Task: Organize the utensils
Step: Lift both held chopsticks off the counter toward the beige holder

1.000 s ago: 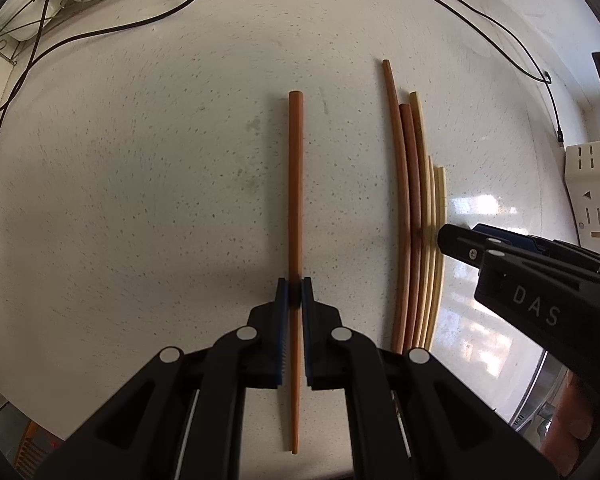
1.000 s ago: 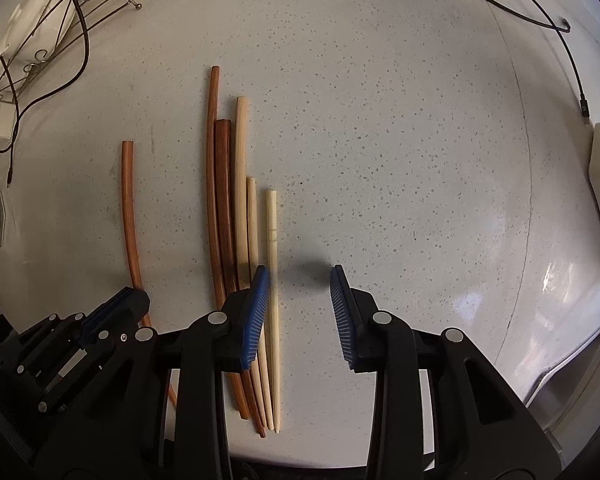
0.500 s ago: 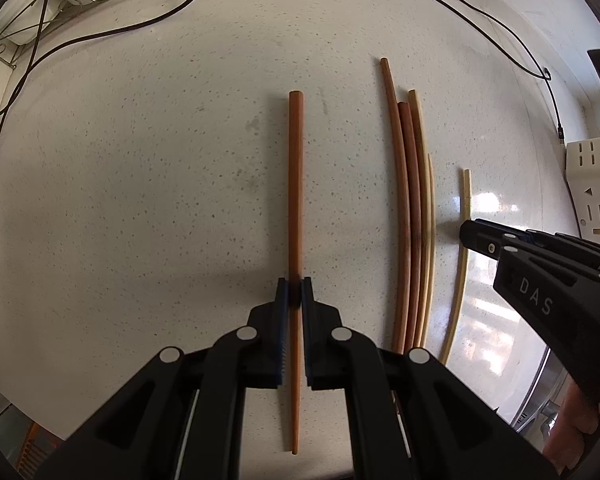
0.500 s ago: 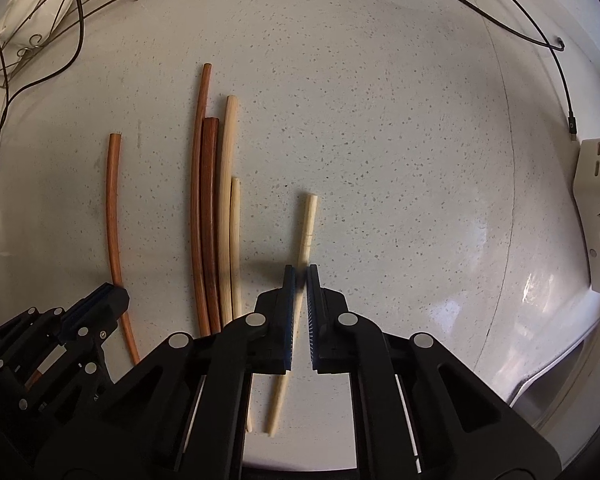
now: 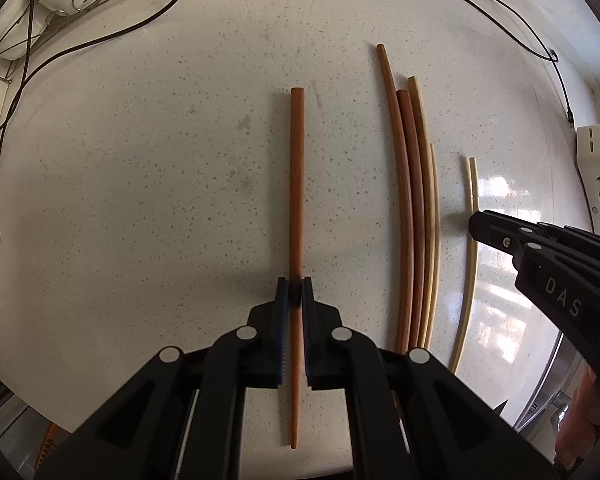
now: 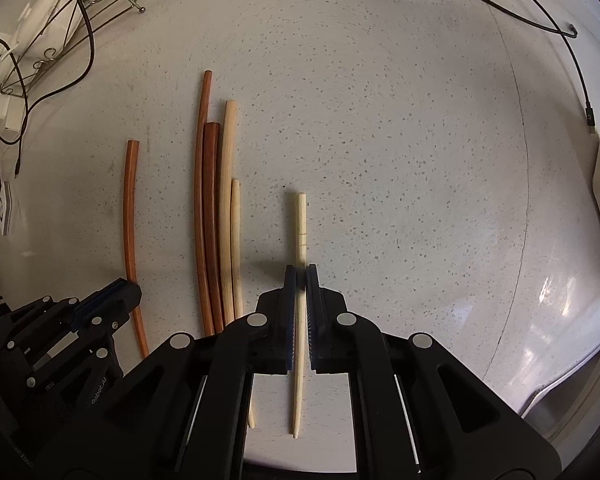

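My left gripper (image 5: 295, 286) is shut on an orange-brown chopstick (image 5: 296, 184) that lies lengthwise on the white speckled counter; it also shows in the right wrist view (image 6: 130, 216). My right gripper (image 6: 300, 274) is shut on a pale cream chopstick (image 6: 299, 224), set apart to the right of the others; it shows in the left wrist view (image 5: 473, 208). Between them lies a bundle of several chopsticks (image 5: 414, 208), two brown and two pale, also in the right wrist view (image 6: 218, 216).
A wire rack (image 5: 40, 20) with white items and black cables (image 5: 112, 36) sit at the back left. Another cable (image 6: 540, 20) runs at the back right. A cream slotted holder (image 5: 598, 168) stands at the right edge, near a sink rim (image 6: 572, 368).
My right gripper closed on the pale chopstick and drew it rightward out of the bundle, straightening it. My left gripper stayed shut on the orange-brown chopstick, unmoved.
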Motion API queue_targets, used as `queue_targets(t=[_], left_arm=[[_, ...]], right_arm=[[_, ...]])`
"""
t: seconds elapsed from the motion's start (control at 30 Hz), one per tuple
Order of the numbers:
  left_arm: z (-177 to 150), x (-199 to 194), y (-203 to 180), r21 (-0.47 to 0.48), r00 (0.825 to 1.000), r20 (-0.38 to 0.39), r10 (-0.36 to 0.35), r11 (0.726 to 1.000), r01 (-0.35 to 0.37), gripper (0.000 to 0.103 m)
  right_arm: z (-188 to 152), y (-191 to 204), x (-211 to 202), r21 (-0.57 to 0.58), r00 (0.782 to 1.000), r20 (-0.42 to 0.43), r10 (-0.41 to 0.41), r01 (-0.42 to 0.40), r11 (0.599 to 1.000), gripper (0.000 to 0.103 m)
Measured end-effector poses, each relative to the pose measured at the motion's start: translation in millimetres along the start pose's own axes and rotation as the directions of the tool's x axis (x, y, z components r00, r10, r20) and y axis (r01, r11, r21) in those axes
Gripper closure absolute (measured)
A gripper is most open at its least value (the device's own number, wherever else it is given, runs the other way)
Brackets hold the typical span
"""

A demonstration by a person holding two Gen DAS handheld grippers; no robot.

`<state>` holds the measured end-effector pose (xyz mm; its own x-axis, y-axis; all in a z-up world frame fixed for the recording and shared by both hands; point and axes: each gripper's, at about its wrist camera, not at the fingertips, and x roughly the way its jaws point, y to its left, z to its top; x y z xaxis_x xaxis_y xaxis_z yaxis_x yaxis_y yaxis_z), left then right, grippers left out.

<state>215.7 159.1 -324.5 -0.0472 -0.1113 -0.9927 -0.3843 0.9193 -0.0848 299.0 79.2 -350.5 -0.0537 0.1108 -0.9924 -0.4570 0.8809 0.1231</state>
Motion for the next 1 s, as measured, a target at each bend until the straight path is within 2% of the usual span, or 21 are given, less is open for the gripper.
queue_targets(t=[0.1, 0.37, 0.7, 0.93, 1.0], left_arm=[[5, 2, -2, 0.01, 1.0, -0.001, 0.003, 1.0, -0.003, 0.096], [2, 2, -19, 0.054, 0.998, 0.027, 0.065, 0.996, -0.066, 0.097], [0, 4, -20, 0.064, 0.998, 0.035, 0.045, 0.997, -0.047, 0.098], [-5, 7, -9, 0.066, 0.999, 0.026, -0.035, 0.997, 0.034, 0.098], [-8, 7, -4, 0.052, 0.998, 0.028, -0.065, 0.997, 0.063, 0.098]], right_arm=[[-3, -9, -3, 0.0, 1.0, 0.006, 0.008, -0.008, 1.0, 0.099], [-5, -38, -19, 0.025, 0.998, 0.045, 0.033, -0.034, 0.999, 0.098], [-5, -66, -49, 0.063, 0.995, 0.082, 0.056, -0.061, 0.996, 0.098], [-18, -95, -57, 0.088, 0.992, 0.103, 0.068, -0.077, 0.993, 0.098], [-33, -92, -56, 0.093, 0.991, 0.109, 0.072, -0.082, 0.992, 0.098]])
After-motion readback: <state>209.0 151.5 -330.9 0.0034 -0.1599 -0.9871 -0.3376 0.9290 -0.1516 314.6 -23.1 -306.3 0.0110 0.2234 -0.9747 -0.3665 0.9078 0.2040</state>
